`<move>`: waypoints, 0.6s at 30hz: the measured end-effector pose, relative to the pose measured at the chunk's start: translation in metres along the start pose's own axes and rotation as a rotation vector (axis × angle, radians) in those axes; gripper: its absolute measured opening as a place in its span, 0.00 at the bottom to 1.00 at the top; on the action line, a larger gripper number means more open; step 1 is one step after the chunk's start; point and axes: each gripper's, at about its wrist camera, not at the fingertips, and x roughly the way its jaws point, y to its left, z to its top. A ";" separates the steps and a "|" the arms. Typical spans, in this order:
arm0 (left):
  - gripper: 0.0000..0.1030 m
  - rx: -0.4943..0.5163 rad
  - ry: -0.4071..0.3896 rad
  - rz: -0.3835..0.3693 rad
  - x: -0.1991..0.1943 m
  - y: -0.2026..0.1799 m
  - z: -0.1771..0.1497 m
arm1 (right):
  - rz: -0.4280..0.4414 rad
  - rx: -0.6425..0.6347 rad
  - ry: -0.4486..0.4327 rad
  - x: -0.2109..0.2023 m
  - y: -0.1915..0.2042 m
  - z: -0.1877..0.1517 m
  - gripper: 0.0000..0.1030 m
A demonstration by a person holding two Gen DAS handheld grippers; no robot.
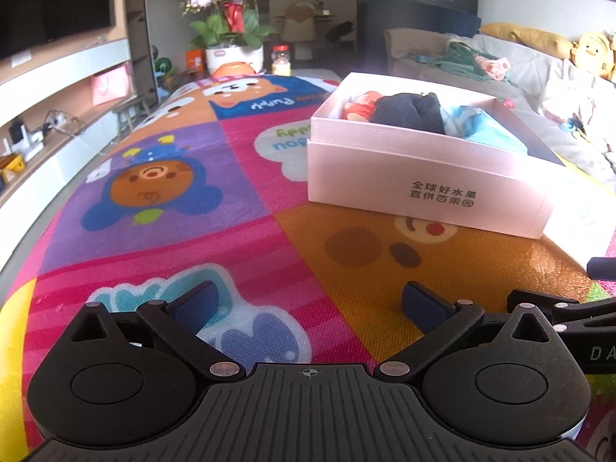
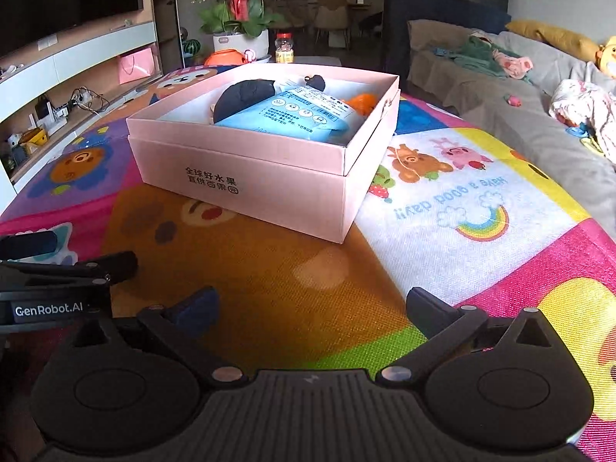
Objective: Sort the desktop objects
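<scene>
A pink cardboard box (image 1: 423,181) (image 2: 246,177) stands on the cartoon-print tablecloth (image 1: 173,200) (image 2: 462,200). Inside it lie a dark cloth item (image 1: 408,109) (image 2: 240,94), a blue packet (image 2: 296,115) (image 1: 489,131) and an orange-red toy (image 1: 358,107) (image 2: 364,102). My left gripper (image 1: 312,302) is open and empty, low over the cloth in front of the box. My right gripper (image 2: 312,306) is open and empty, also in front of the box. The left gripper's side shows at the left edge of the right wrist view (image 2: 57,269).
At the table's far end stand a white pot of pink orchids (image 1: 231,38) (image 2: 240,19), an orange bowl (image 1: 235,67) (image 2: 225,57) and a small jar (image 1: 281,59) (image 2: 285,48). A sofa with cushions and toys (image 2: 519,88) runs along the right. A TV shelf (image 1: 57,115) runs along the left.
</scene>
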 end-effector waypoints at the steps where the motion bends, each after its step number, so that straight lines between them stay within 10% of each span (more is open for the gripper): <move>1: 1.00 -0.001 0.001 -0.001 0.000 0.000 0.000 | 0.000 -0.005 -0.018 -0.002 0.000 -0.004 1.00; 18: 1.00 -0.004 0.004 -0.004 -0.001 0.000 -0.001 | 0.003 -0.009 -0.053 -0.005 0.001 -0.010 1.00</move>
